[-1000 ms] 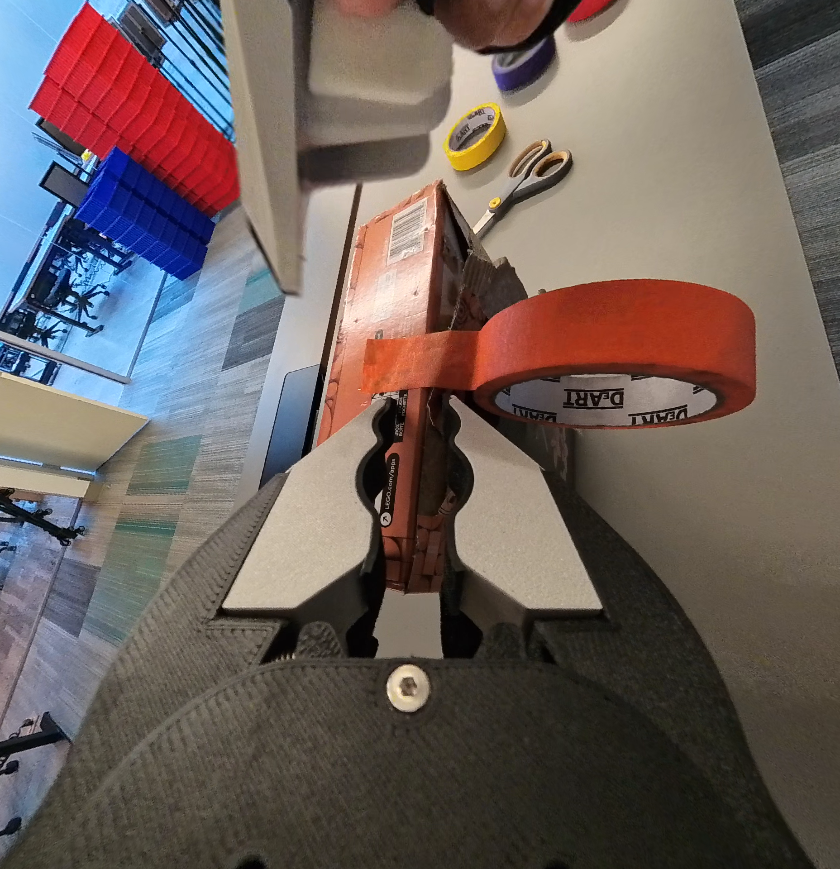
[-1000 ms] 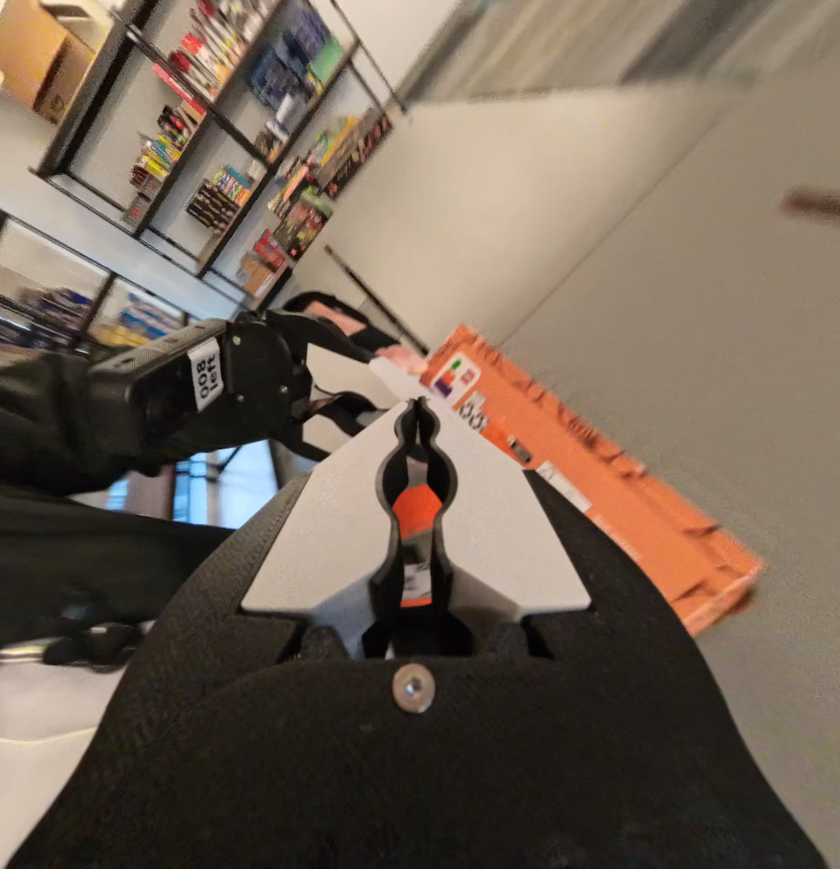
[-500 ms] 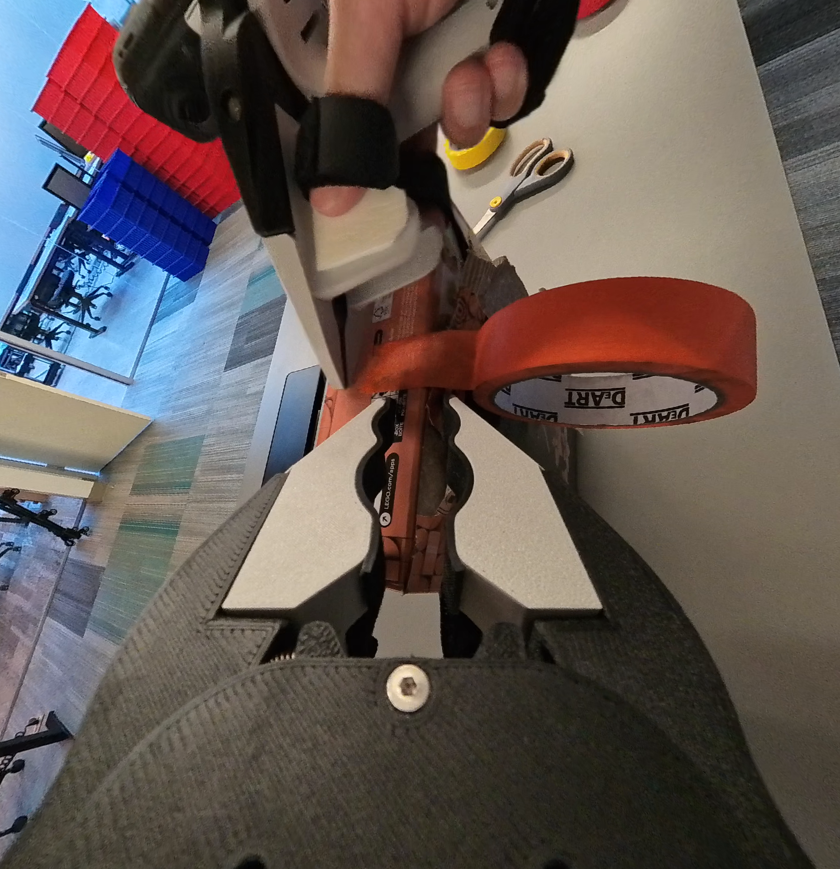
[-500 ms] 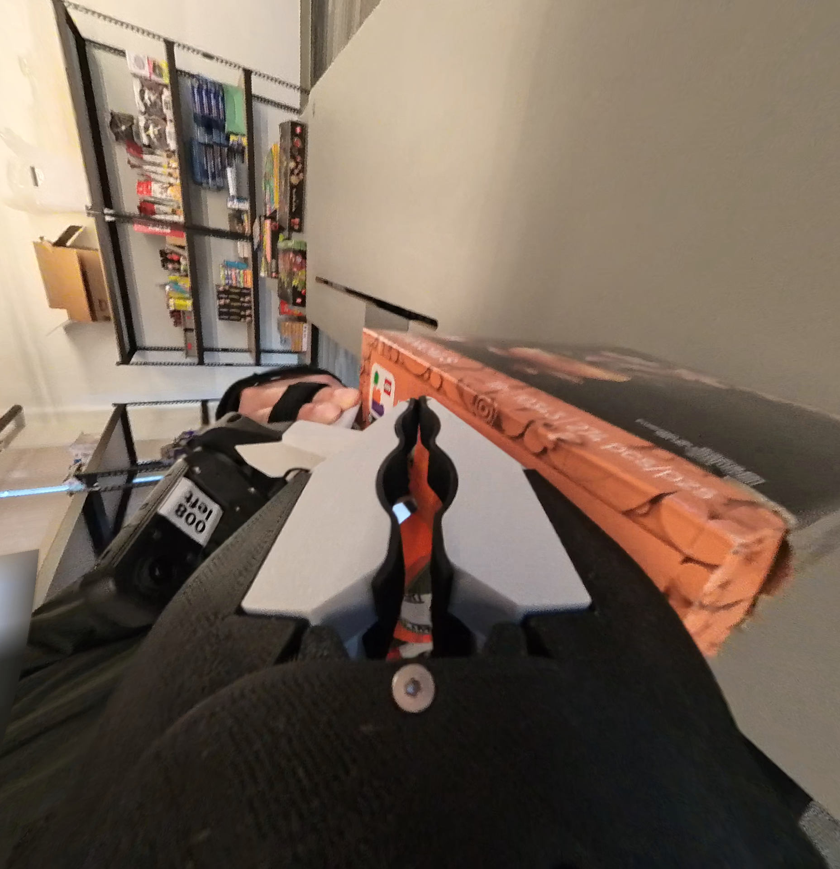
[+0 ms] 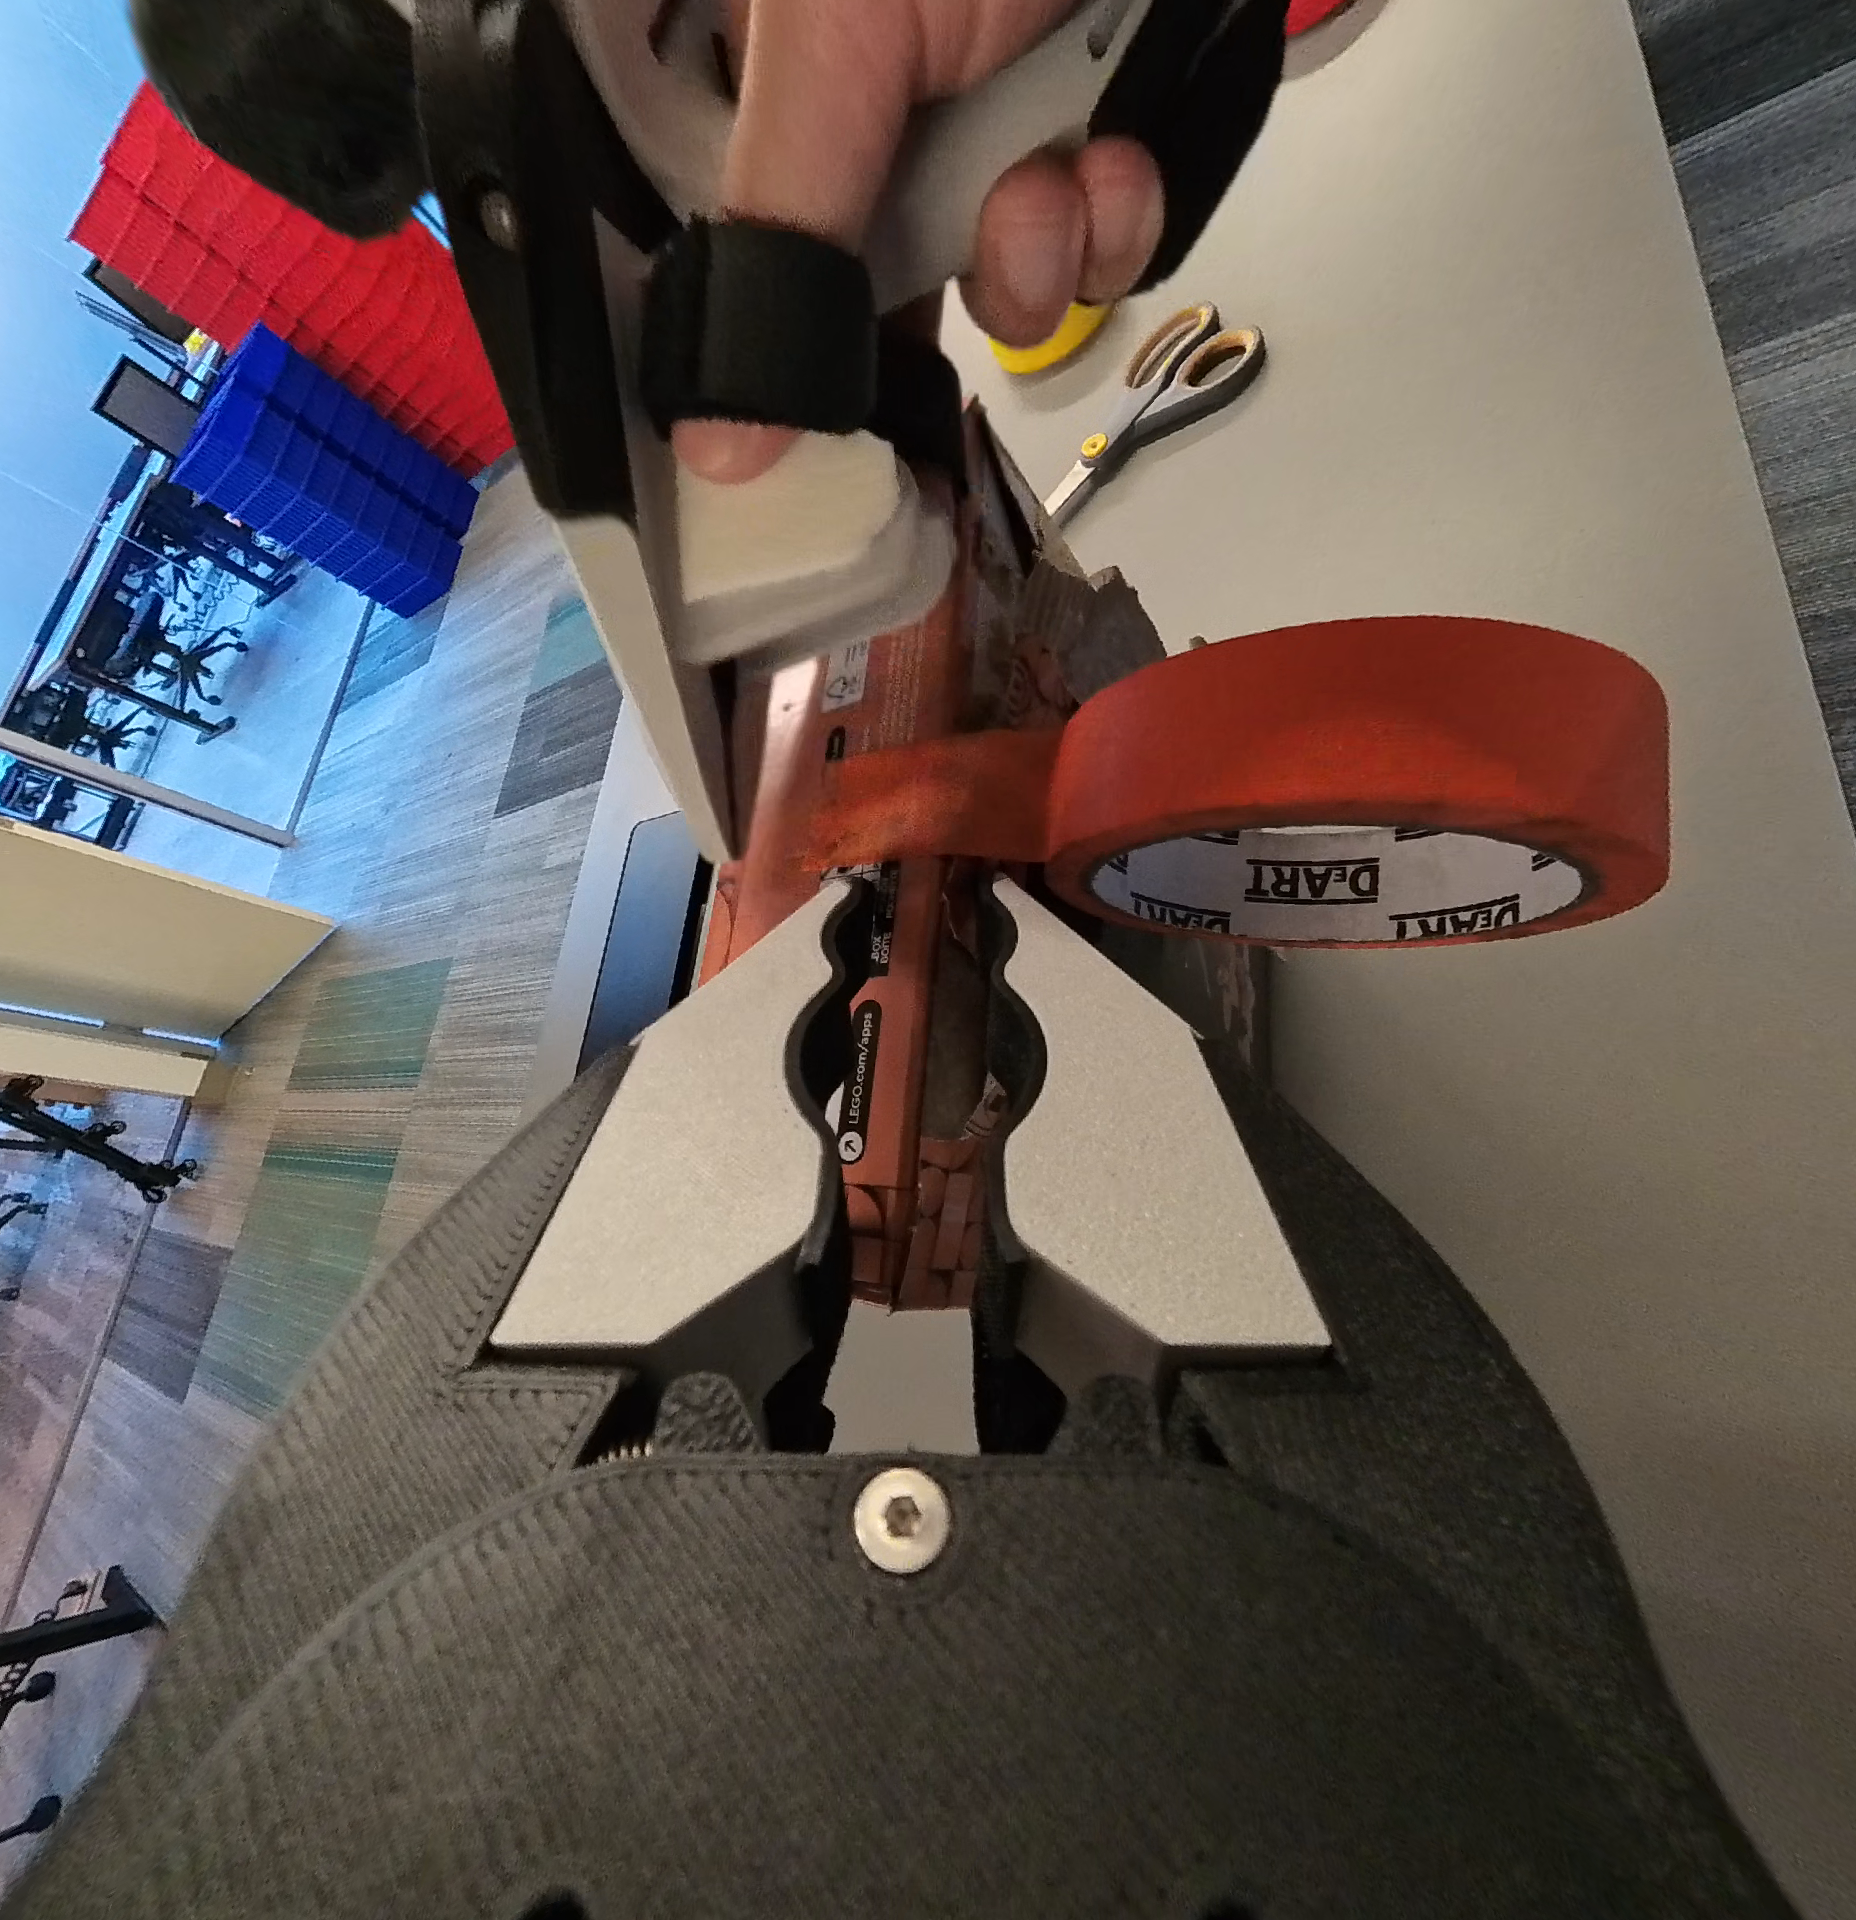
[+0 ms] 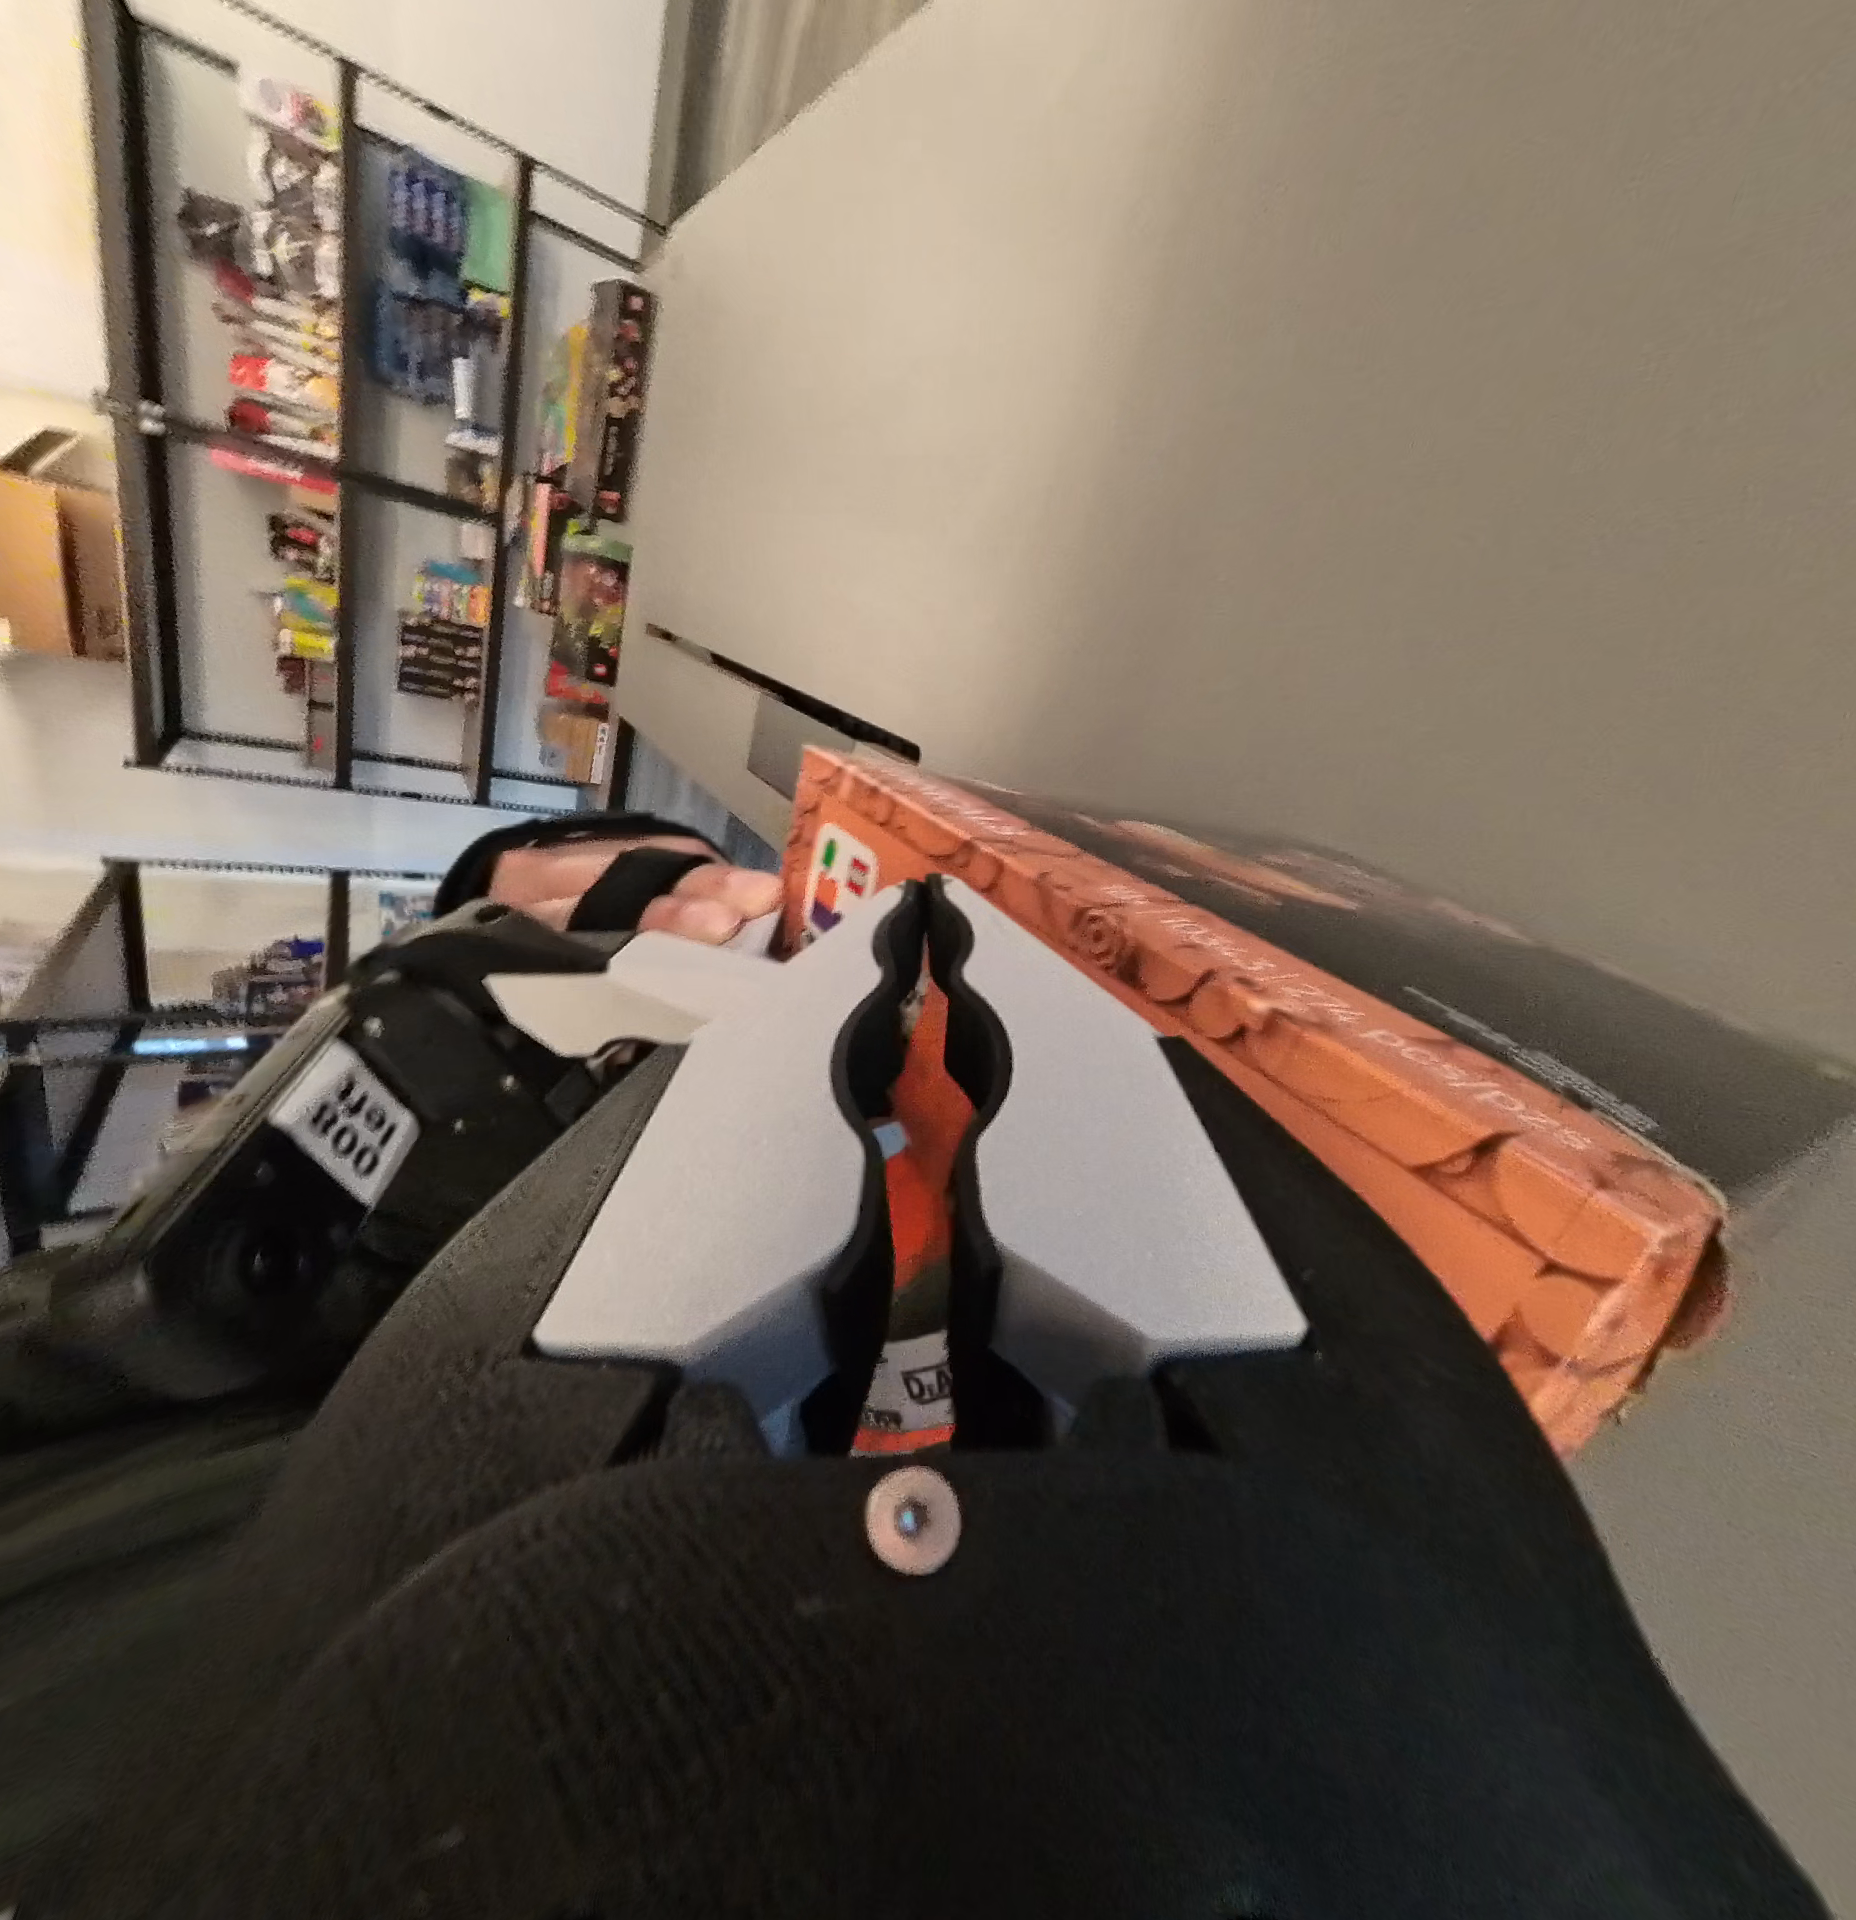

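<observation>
**Box clamped on edge, tape strip laid across it**

The left tool [image 5: 919, 904] is pinching the near end of a flat orange-brown printed cardboard box [image 5: 924, 665]. This grip seems to be what keeps the box standing on its narrow edge on the grey worktop [image 5: 1423, 1247]. At 3 o'clock from the box, just beside it, is a wide roll of orange masking tape [image 5: 1360, 748]. Its free strip [image 5: 924, 800] runs across the box's top edge, so the roll is tethered there.

The right tool [image 6: 929, 894] comes in from 12 o'clock, held by a strapped hand [image 5: 903, 156]. Its fingertips are pressed together and one flat side lies against the box's 9 o'clock face, by the strip's end. I cannot tell whether it grips anything. Grey-handled scissors [image 5: 1152, 416] and a yellow tape roll [image 5: 1049, 348] lie at 1 o'clock, well apart.
</observation>
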